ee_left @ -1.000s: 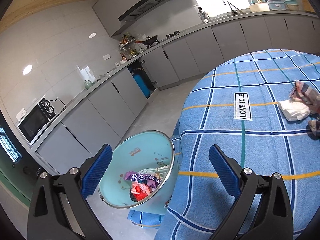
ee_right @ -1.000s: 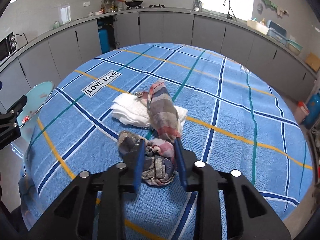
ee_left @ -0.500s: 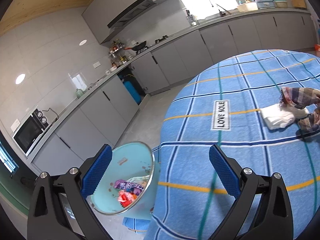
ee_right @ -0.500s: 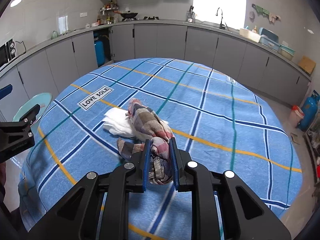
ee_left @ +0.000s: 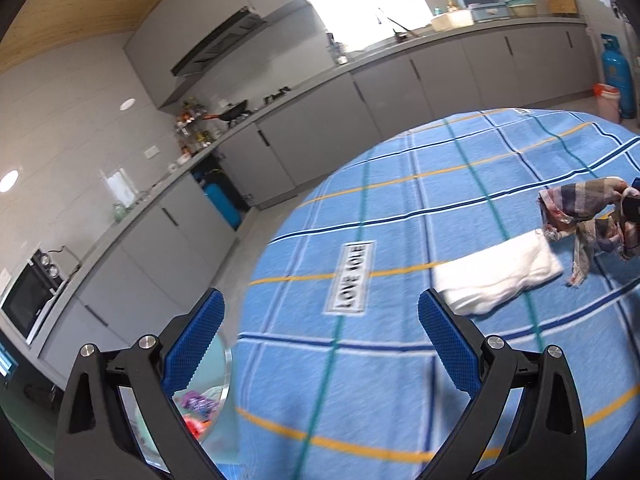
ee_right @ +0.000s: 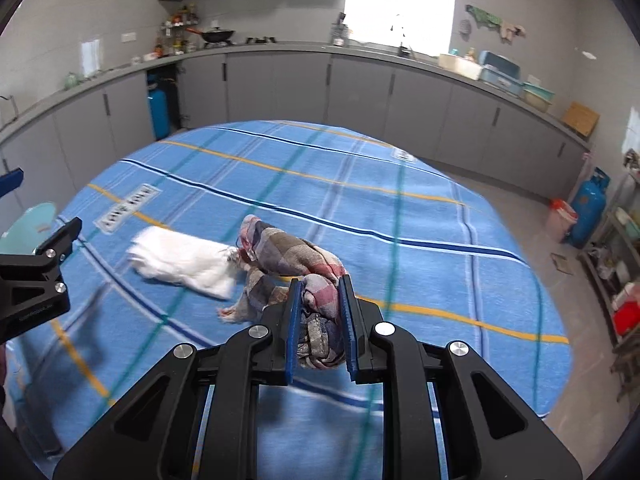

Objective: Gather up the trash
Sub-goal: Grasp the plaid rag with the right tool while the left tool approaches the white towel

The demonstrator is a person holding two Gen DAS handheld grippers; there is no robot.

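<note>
Right wrist: crumpled plaid cloth (frayed edges).

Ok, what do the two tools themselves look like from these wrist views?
Both match: the left tool and right tool have matte black, angular linkage frames with triangular cut-outs and round silver bolt heads. Each finger ends in a flat blue pad with a fine dimpled texture. No cables or sleeves show; small lettering on the left tool's frame is unreadable.
</note>
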